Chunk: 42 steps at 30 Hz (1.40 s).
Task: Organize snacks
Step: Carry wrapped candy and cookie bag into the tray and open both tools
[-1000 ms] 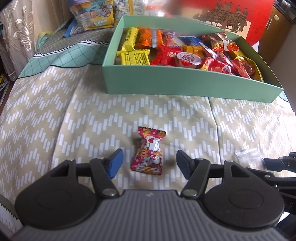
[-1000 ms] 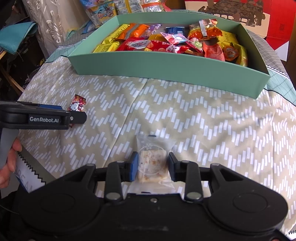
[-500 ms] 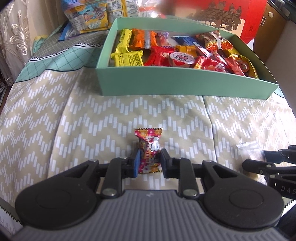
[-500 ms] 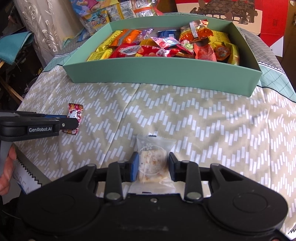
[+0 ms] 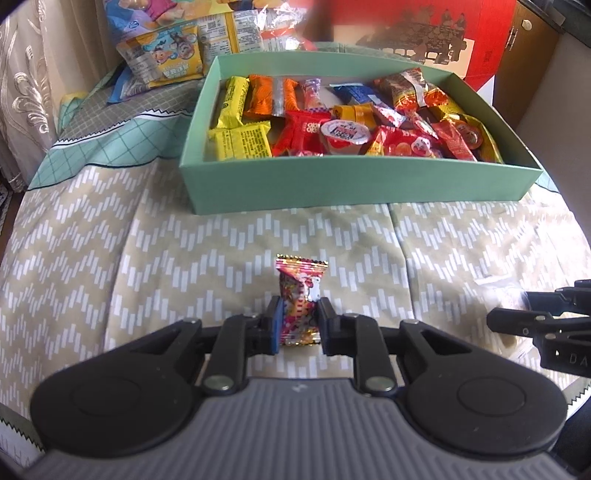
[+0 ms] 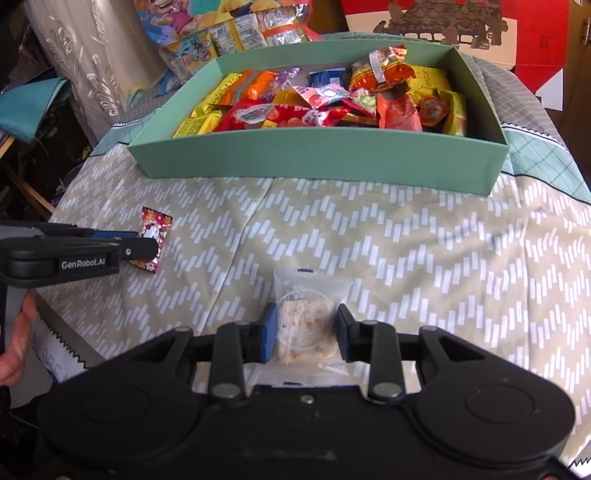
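A small red candy wrapper (image 5: 300,291) with a cartoon print stands between the pads of my left gripper (image 5: 298,325), whose jaws are closing and squeeze it. The same red candy (image 6: 154,236) and left gripper (image 6: 142,249) appear at the left of the right wrist view. My right gripper (image 6: 306,328) is shut on a clear packet holding a pale round pastry (image 6: 308,321), low over the cloth. Beyond both stands a mint green box (image 5: 354,184) filled with several colourful snacks; the box (image 6: 317,162) is also in the right wrist view.
A beige zigzag tablecloth (image 5: 147,258) covers the table. Behind the box lie large snack bags (image 5: 166,59) and a red carton (image 5: 424,33). A curtain (image 6: 85,66) hangs at the left. A hand (image 6: 16,332) holds the left gripper's handle.
My left gripper's jaws closed from wide apart onto the red candy, pinching its wrapper narrower. The right gripper kept its grip on the pastry packet.
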Motion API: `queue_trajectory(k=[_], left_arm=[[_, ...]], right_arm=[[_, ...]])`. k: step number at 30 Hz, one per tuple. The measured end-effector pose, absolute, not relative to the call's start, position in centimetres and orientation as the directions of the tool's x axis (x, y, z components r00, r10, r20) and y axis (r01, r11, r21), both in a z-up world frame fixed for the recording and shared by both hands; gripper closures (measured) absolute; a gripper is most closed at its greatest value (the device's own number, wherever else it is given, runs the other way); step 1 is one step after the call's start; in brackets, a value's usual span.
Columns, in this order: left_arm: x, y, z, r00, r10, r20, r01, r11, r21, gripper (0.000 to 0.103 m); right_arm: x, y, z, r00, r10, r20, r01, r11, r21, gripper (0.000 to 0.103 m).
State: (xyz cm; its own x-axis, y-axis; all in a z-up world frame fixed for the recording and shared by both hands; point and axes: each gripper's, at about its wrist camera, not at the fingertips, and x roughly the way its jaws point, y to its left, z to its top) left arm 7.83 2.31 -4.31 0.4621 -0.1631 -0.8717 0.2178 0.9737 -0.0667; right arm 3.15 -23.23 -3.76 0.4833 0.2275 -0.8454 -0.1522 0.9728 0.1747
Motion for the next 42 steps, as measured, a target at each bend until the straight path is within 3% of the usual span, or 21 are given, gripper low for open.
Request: queue_trajectory(k=[14,24,36,37,38,39,40,42], left_arm=[[16.4,0.7,2.0,0.541,-0.231,-0.809,0.239,0.964,-0.115,0.084],[26.2,-3.8,0.3,0.499,-0.239,-0.833,0.246,0.961,-0.128,0.084],[32.2,-6.2,-3.6,0.452,-0.217,-0.865,0.212,0.968,-0.132,0.082],[32.4,-6.2,-3.8,0.452,-0.209,-0.867,0.201,0.971,-0.129,0.077],[32.5,-6.2,-4.0,0.454,-0.198,-0.869,0.192,0.974,-0.122,0.06],[32.5,-6.3,-4.0,0.46,-0.187,-0.868,0.189,0.976,-0.11,0.05],[32.4,-6.4,-4.1,0.473,-0.173,-0.864,0.188,0.978,-0.093,0.035],[32.1,-6.5,-4.0,0.493,-0.148,-0.858,0.195,0.979,-0.057,0.026]], right_arm=[[11.9,-25.7,2.5,0.604,0.301,-0.738,-0.124,0.95,0.287,0.071],[23.2,-26.6,2.1,0.604,0.319,-0.73,-0.071,0.934,0.35,0.071],[32.1,-26.5,-0.7,0.595,0.316,-0.739,-0.043,0.931,0.363,0.071],[32.5,-26.4,-0.8,0.598,0.318,-0.736,-0.043,0.929,0.367,0.069],[32.7,-26.4,-0.9,0.603,0.313,-0.734,-0.04,0.93,0.364,0.068],[32.9,-26.3,-0.9,0.606,0.311,-0.732,-0.04,0.931,0.363,0.06],[32.9,-26.3,-0.9,0.607,0.315,-0.73,-0.045,0.93,0.364,0.045],[32.7,-26.2,-0.9,0.617,0.307,-0.724,-0.049,0.934,0.355,0.022]])
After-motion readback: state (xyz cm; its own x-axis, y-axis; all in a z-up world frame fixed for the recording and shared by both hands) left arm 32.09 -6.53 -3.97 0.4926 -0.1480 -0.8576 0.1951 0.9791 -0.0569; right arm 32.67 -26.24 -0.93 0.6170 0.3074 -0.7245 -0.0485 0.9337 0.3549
